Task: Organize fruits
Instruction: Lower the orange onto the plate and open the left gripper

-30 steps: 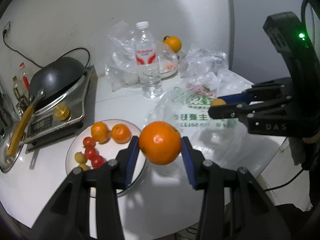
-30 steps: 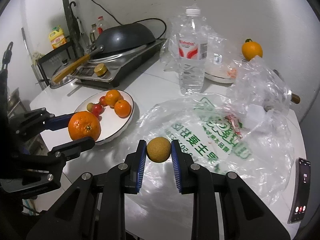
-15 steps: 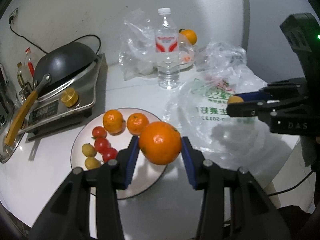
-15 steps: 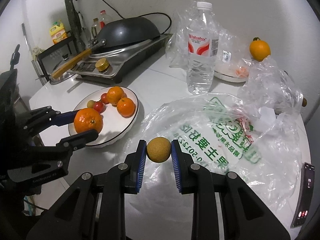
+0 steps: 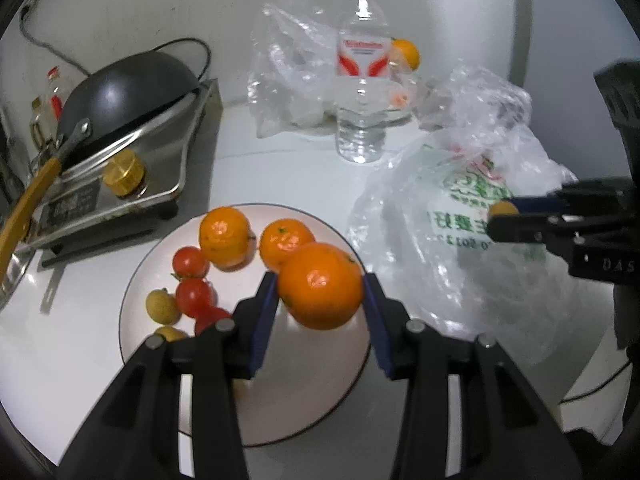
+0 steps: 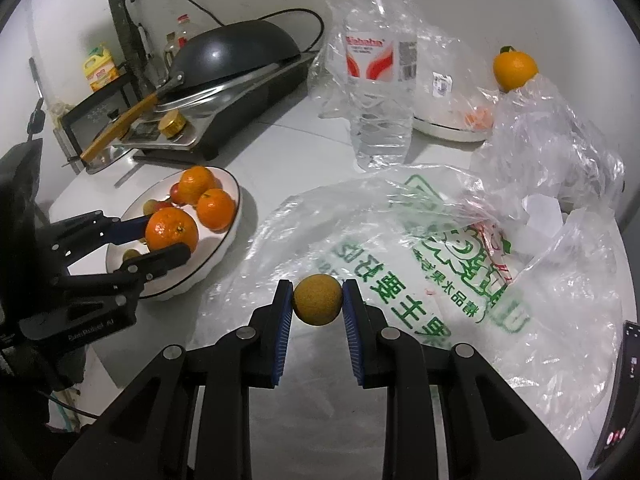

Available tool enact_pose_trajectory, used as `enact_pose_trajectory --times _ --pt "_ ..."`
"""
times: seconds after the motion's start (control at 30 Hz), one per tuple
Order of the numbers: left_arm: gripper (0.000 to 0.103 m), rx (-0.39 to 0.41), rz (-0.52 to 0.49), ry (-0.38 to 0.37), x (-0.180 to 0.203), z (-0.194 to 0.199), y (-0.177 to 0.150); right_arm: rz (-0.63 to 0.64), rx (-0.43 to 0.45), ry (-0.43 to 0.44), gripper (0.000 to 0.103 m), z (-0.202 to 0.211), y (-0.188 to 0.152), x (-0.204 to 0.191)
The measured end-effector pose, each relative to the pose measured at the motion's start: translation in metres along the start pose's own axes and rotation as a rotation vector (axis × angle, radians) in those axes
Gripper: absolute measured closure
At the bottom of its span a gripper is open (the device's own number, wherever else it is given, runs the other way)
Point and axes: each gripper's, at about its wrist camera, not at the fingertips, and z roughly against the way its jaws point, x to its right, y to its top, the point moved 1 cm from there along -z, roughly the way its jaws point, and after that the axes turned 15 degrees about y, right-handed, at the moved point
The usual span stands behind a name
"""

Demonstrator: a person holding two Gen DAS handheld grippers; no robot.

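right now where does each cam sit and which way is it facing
Left wrist: on the left gripper, angled down at the plate, its fingers clamping the orange; right gripper at right.
Right wrist: on the right gripper, angled down over the plastic bag, clamping a small brown fruit.
Shared: plate, orange, water bottle, wok.

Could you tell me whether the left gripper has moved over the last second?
Yes: the left gripper, with its orange, moved over the plate.

Left gripper [image 5: 320, 292] jaws clamped, pitched down; right gripper [image 6: 317, 300] jaws clamped, pitched down.
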Motion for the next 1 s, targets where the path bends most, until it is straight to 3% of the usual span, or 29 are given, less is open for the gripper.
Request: enact_pose_trajectory --times 0.7,1.0 --pt "0.059 -0.143 0.107 -0.085 -0.007 -0.034 0.002 -0.03 -0.004 0.009 0.076 -0.008 -0.001 0.023" --pt "0.052 -0.106 0.091 -0.067 -0.012 -0.017 0.002 -0.02 0.001 0.014 0.076 -0.006 0.0 0.019"
